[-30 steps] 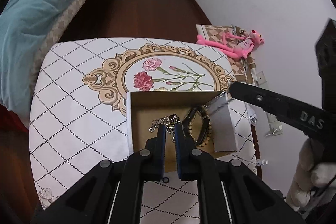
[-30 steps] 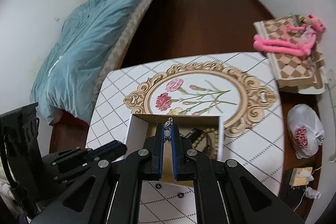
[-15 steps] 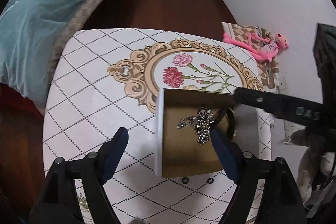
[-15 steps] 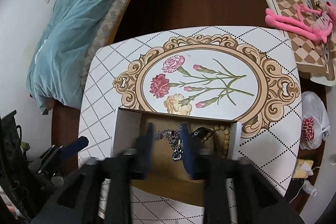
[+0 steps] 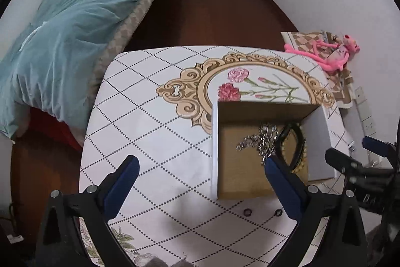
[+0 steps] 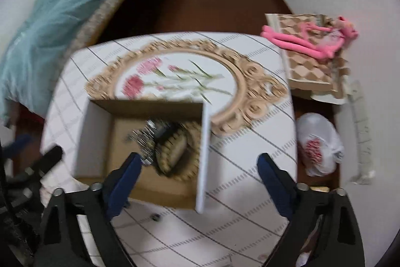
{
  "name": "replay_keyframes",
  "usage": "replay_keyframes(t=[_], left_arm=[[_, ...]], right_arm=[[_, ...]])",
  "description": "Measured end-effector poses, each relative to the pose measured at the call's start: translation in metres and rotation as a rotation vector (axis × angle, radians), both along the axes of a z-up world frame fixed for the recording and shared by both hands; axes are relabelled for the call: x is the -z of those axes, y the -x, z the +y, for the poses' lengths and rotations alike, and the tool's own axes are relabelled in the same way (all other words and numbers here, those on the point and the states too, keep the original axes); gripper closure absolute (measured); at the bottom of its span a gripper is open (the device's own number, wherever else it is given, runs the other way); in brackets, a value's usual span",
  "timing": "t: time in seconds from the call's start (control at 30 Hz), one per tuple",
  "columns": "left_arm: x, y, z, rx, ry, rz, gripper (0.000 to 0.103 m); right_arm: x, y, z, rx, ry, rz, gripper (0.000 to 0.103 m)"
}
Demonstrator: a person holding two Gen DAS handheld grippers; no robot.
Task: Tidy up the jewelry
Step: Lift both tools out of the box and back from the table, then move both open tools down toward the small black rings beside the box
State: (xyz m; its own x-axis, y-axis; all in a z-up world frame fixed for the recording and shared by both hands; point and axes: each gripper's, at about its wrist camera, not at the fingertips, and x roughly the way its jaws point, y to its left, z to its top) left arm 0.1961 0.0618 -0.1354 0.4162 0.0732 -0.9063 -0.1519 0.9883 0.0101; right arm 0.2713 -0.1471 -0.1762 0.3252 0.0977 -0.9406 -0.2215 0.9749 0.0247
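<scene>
Both hand-held grippers, left (image 5: 198, 183) and right (image 6: 198, 179), have just been opening and now stand wide, holding nothing. The silver chain (image 5: 260, 140) lies in the box (image 5: 214, 142) beside the bead bracelet (image 5: 301, 162), at the left gripper's two o'clock. Two small rings (image 5: 262, 212) remain on the bench (image 5: 155, 142); a careless pinch could flick them off the bench's edge.
</scene>
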Motion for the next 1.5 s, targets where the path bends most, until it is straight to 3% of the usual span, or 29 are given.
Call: replay_keyframes(t=[0.43,1.17,1.37,1.5], left_arm=[[-0.022,0.03,-0.013,-0.014,-0.033,-0.049,0.0],[-0.121,0.102,-0.035,0.017,0.005,-0.258,0.0],[-0.122,0.112,-0.035,0.007,0.017,-0.258,0.001],[-0.107,0.111,-0.032,-0.016,0.011,-0.229,0.001]], right_arm=[[-0.019,0.043,-0.009,0.027,0.023,-0.068,0.004],[-0.135,0.121,-0.037,0.085,-0.035,-0.319,0.004],[-0.145,0.136,-0.041,0.095,-0.062,-0.33,0.004],[-0.13,0.136,-0.043,0.102,-0.067,-0.289,0.004]])
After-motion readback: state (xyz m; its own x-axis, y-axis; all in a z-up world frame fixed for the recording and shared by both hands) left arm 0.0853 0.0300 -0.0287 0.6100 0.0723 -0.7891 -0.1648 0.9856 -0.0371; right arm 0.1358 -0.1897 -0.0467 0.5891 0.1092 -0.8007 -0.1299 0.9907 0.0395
